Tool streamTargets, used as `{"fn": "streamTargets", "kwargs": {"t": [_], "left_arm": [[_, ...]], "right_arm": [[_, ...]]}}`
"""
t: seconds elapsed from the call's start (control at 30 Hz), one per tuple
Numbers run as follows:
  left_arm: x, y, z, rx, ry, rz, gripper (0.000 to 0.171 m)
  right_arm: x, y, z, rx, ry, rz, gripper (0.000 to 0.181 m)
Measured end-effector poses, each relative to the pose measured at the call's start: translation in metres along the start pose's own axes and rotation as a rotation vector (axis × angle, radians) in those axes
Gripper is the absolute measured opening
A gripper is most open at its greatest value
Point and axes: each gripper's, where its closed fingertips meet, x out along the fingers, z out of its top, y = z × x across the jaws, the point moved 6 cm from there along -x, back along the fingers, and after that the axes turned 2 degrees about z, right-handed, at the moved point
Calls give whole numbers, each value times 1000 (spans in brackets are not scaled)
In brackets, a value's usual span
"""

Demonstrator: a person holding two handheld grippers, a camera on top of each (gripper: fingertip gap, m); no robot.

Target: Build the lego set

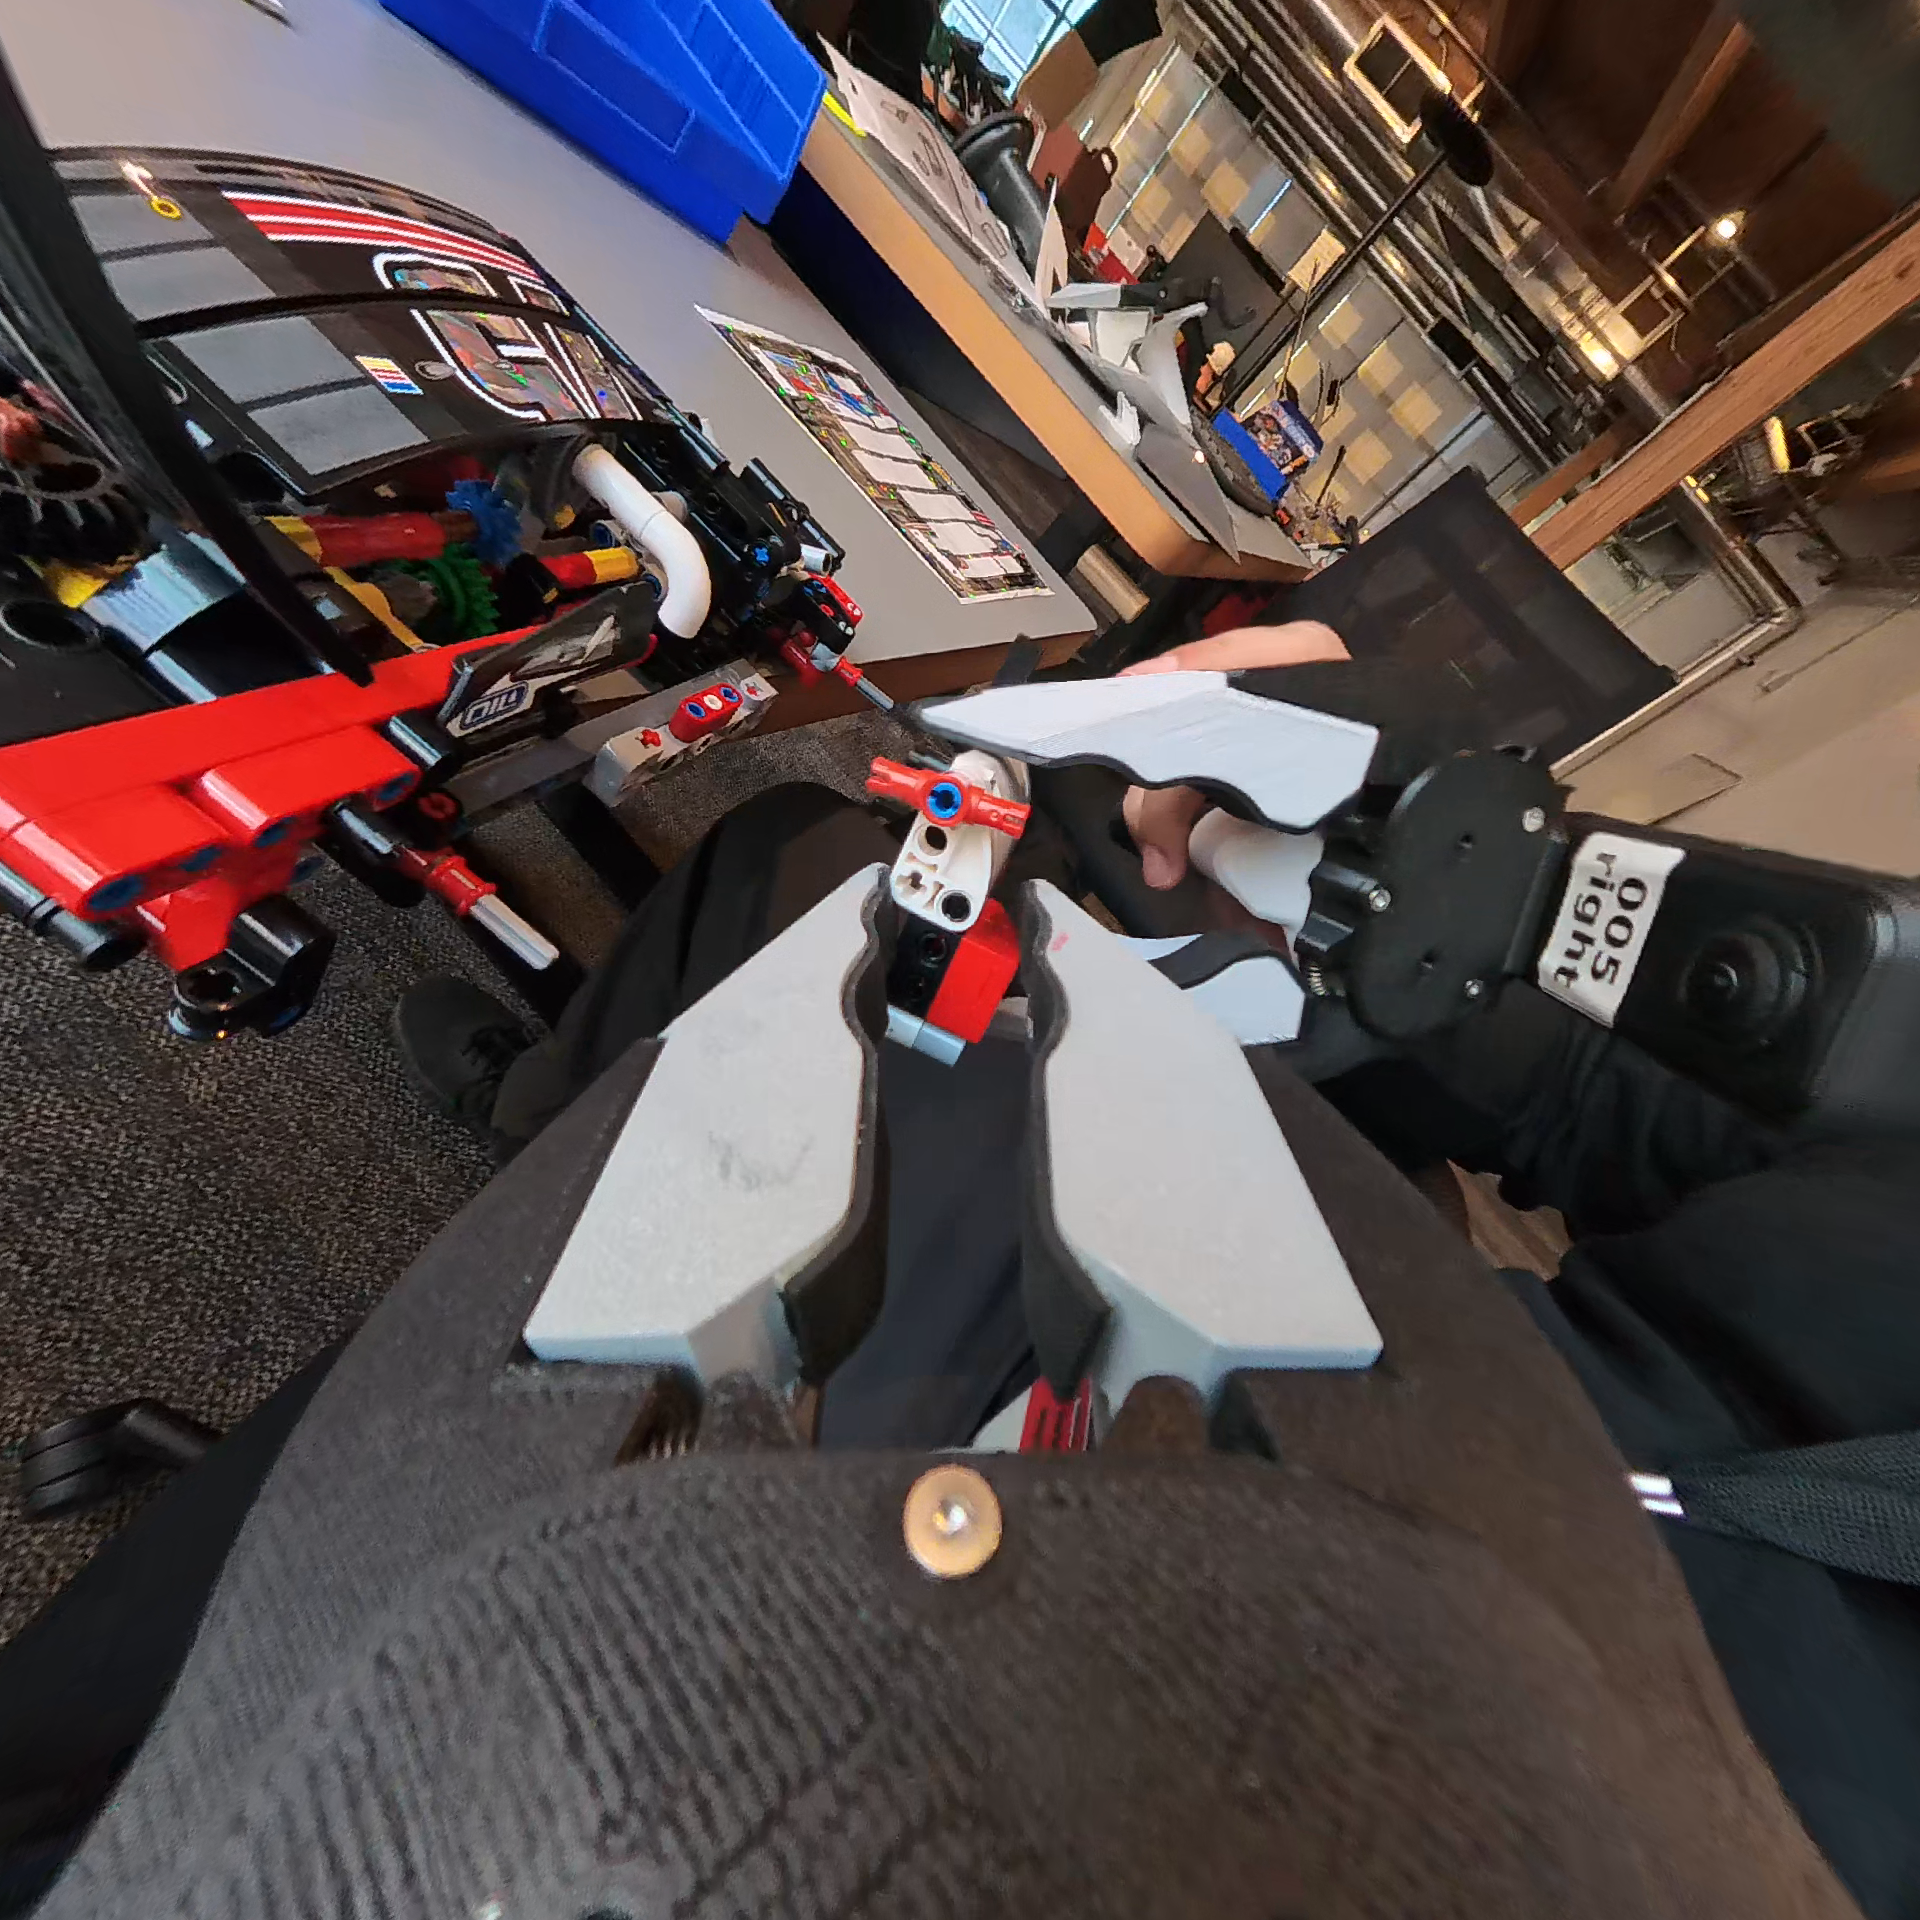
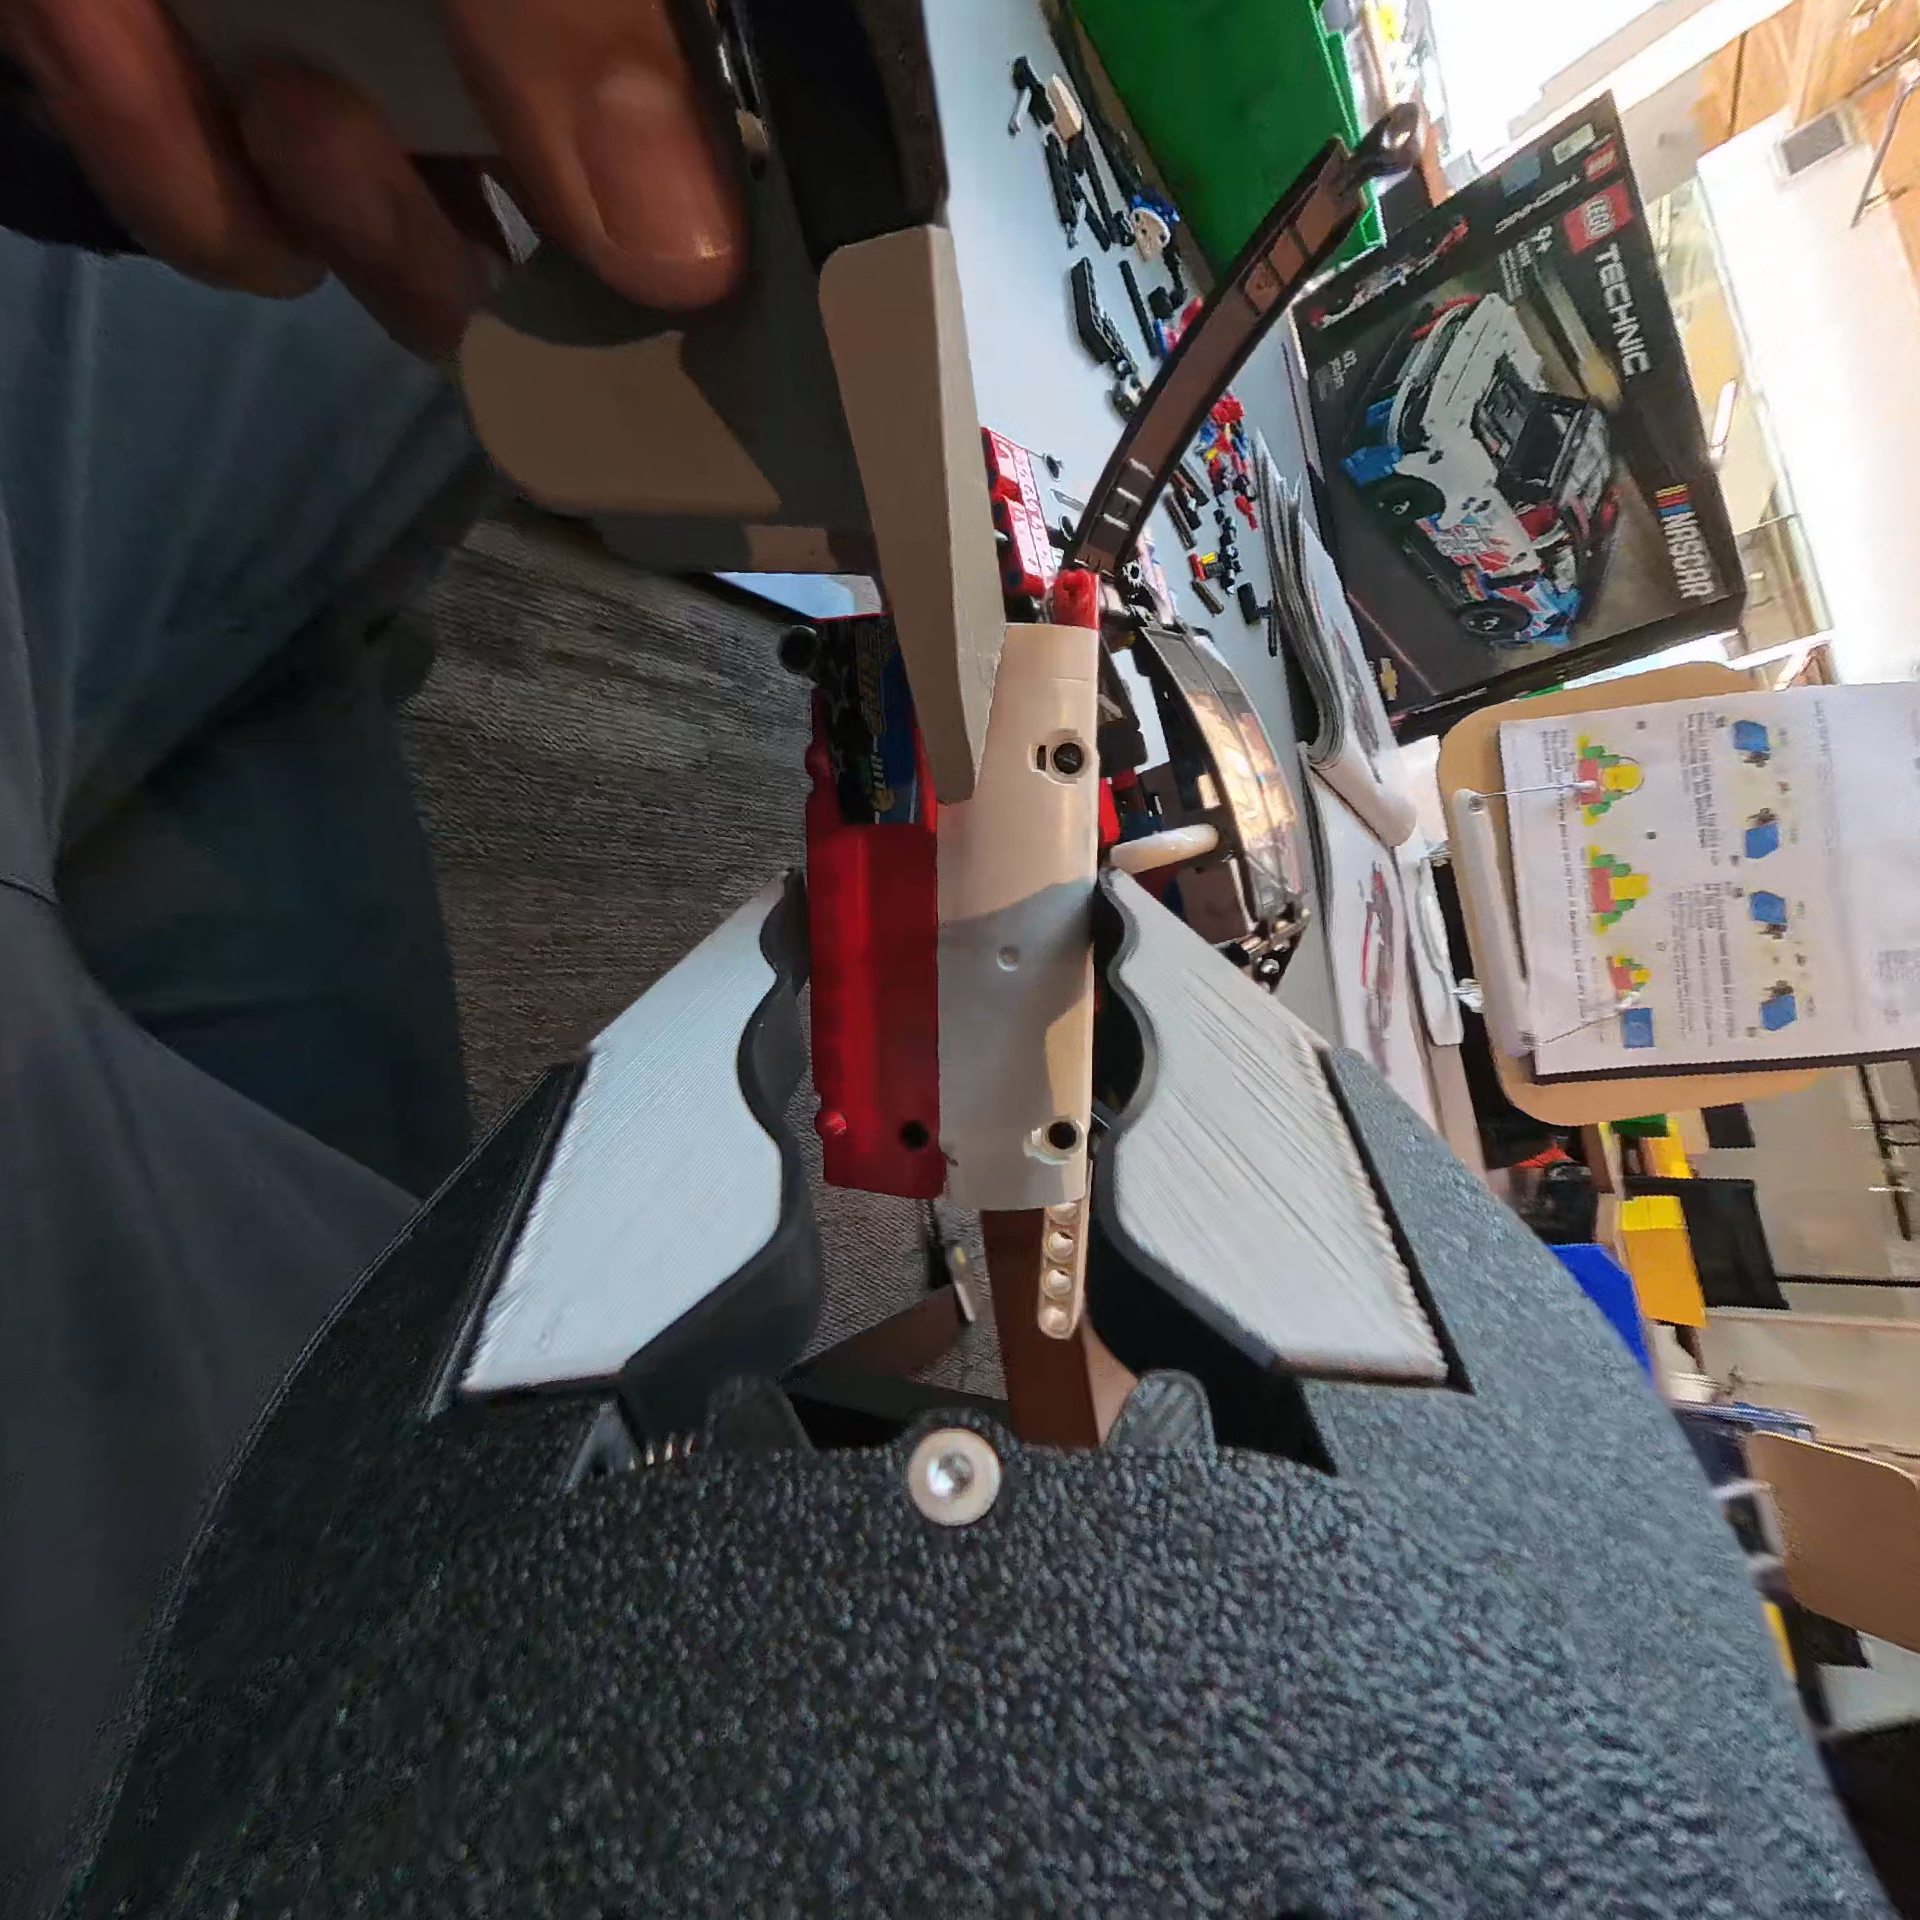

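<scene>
My left gripper (image 1: pixel 951 935) pinches the small red-white lego piece (image 1: pixel 951 961) mid-frame; my right gripper (image 2: pixel 940 1049) clamps the same piece.

Grey fingers (image 1: pixel 748 1122) edged black, textured black bodies, silver screws

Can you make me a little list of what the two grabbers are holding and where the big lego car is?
left gripper: shut on a small red, white and black lego piece
right gripper: holds a white and red lego panel piece
lego car: on the grey table, part over the edge
set box: standing behind loose pieces
</scene>
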Motion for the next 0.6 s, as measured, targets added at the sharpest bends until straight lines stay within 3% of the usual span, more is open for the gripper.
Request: {"fn": "streamTargets", "kwargs": {"t": [0.17,0.4,0.6], "left_arm": [[1,1,5,-72,-27,-14,21],[2,4,-3,-70,13,7,21],[3,5,-6,-141,14,20,21]], "right_arm": [[-2,0,4,-144,-25,-146,50],[2,4,-1,-16,-27,-13,51],[7,8,-2,-10,-6,-14,52]]}}
